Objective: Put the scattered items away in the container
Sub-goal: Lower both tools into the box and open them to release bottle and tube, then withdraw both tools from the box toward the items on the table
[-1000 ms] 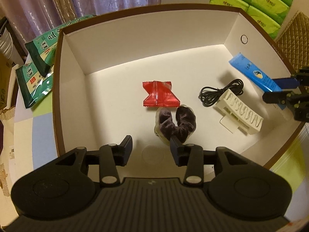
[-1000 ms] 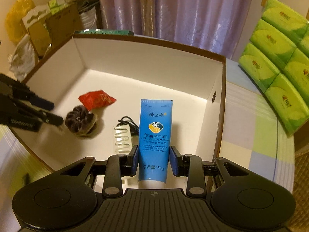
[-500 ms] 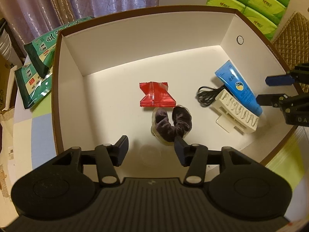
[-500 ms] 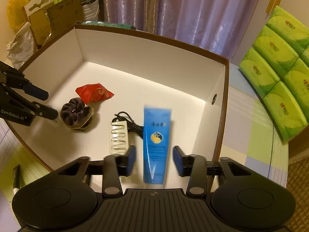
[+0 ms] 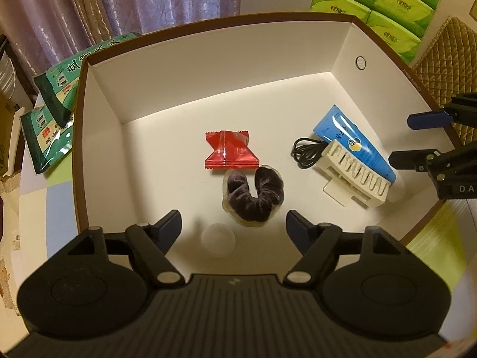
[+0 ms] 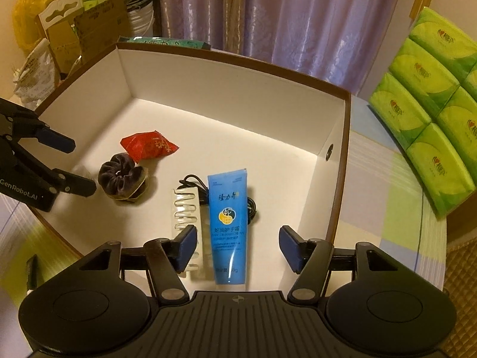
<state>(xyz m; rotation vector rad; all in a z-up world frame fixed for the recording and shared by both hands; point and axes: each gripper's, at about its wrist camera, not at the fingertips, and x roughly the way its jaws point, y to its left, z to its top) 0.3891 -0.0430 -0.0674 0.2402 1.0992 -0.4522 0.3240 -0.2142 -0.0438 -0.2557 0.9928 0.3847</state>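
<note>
Blue tube (image 6: 229,226) lying flat on the box (image 6: 340,161) floor, below and between the opening jaws of the right gripper (image 6: 238,249), untouched; left gripper (image 5: 233,229) opening, empty, scrunchie (image 5: 253,197) just beyond it

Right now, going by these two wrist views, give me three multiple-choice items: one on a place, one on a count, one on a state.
1. Where does the blue tube lie?
A. Outside the box
B. On the box floor, beside the white comb-like rack
C. On top of the red packet

2. How many red packets are in the box?
A. One
B. Two
C. Three

3. What is between the right gripper pads?
A. The black cable, clamped
B. The dark scrunchie, clamped
C. Nothing gripped; the tube lies below

Answers: 1 B, the tube rests against the rack. 2 A, only one shows. 3 C, its jaws are opening, clear of the tube.
</note>
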